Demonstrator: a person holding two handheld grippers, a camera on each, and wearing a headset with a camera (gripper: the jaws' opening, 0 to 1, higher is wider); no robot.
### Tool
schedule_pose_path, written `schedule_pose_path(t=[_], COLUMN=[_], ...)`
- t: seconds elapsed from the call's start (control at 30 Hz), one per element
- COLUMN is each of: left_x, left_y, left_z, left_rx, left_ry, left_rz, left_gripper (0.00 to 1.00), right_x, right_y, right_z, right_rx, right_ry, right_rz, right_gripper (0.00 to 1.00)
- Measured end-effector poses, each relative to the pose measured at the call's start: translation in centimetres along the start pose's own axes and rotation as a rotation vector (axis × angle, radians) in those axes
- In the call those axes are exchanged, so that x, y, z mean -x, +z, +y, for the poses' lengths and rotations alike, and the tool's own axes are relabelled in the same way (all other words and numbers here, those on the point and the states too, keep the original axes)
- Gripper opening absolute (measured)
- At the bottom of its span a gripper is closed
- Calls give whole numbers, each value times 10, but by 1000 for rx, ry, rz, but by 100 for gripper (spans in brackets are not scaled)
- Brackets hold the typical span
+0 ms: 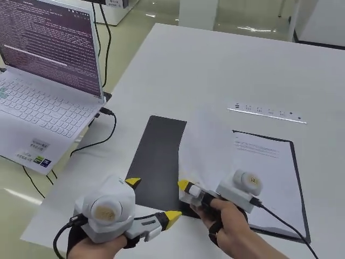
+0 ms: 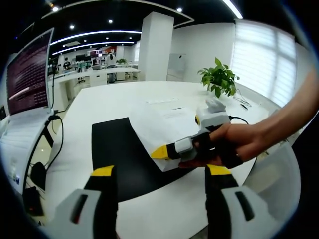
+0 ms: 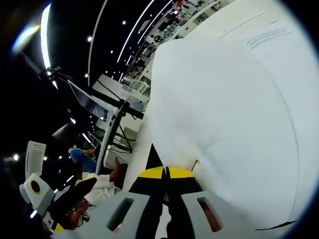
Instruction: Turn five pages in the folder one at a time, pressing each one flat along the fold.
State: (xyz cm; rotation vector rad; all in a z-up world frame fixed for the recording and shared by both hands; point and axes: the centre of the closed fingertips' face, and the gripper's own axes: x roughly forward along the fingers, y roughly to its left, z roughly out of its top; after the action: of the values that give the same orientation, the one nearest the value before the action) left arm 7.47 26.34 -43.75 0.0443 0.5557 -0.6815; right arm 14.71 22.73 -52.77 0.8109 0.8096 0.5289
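While the left hand-held gripper (image 1: pixel 153 199) gapes, the right hand-held gripper (image 1: pixel 184 185) pinches the lifted page (image 1: pixel 207 151).

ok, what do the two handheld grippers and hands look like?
The left gripper and right gripper match: rounded white plastic bodies, black jaws tipped yellow, a black cable trailing from each. The left hand and right hand each wear a dark fingerless glove or strap.

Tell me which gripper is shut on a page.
The right gripper: its yellow tips pinch the lifted page at its bottom edge. The left gripper is open, holding nothing, near the folder.
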Motion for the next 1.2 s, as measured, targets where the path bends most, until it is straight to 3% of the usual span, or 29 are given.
schedule_pose_path(t=[0.23,0.4,0.57,0.7,1.03,1.13,1.2], left_x=[7,11,13,15,12,9,7], left_y=[4,1,-6,-7,-9,-10,-10], left_z=[14,20,27,29,30,31,34], left_rx=[18,23,60,67,61,65,88], left_ry=[24,35,50,57,48,39,34], left_rz=[-17,-12,-5,-5,11,22,24], left_gripper=[71,71,69,69,67,65,60], right_x=[-13,-19,-22,-23,-19,-10,-6], right_y=[-6,-10,-24,-22,-26,-31,-32], right_z=[1,-10,-19,-17,0,3,5], right_rx=[-5,-16,25,11,10,78,84], right_ry=[-7,-43,-84,-65,36,39,51], right_rz=[29,46,109,100,99,125,131], right_gripper=[0,0,1,3,25,27,32])
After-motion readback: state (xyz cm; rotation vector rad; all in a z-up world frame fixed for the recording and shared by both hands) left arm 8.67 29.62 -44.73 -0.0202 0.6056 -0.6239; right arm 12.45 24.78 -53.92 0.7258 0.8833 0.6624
